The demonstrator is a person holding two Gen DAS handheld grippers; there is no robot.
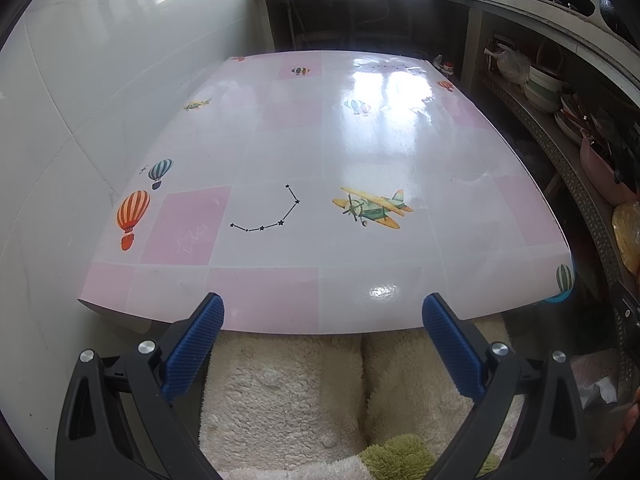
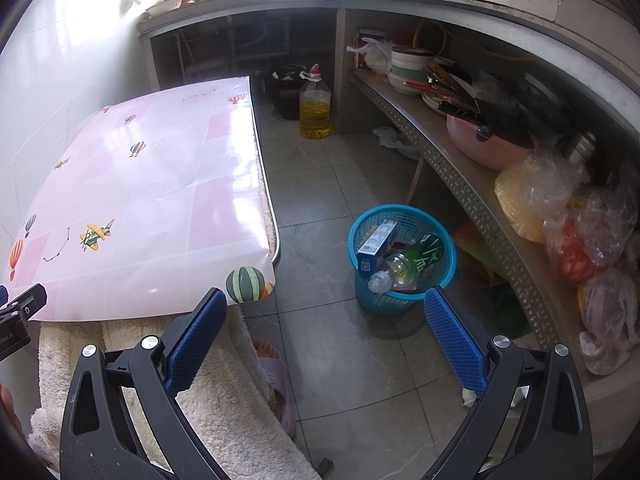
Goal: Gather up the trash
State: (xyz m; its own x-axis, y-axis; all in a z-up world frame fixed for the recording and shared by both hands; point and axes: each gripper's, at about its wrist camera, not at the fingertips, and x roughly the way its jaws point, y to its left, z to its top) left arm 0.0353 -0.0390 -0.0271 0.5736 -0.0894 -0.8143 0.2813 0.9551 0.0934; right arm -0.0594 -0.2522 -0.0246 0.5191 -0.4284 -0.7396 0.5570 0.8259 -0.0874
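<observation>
Trash fills the blue basket (image 2: pixel 402 258), labels seemingly unreadable; both grippers (image 1: pixel 323 316) (image 2: pixel 322 312) gape empty.

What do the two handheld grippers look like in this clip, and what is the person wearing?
Both the left gripper and right gripper have black plastic arms with silver round bolts and blue ribbed finger pads. The person wears cream fleece trousers and pinkish slippers.

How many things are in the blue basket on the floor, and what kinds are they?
In the blue basket, as far as the right wrist view shows:
Boxes: 1, a blue and white box
Clear plastic bottles: 1
Green packets: 1
Total: 3 that can be told apart; more scraps may lie hidden underneath.
</observation>
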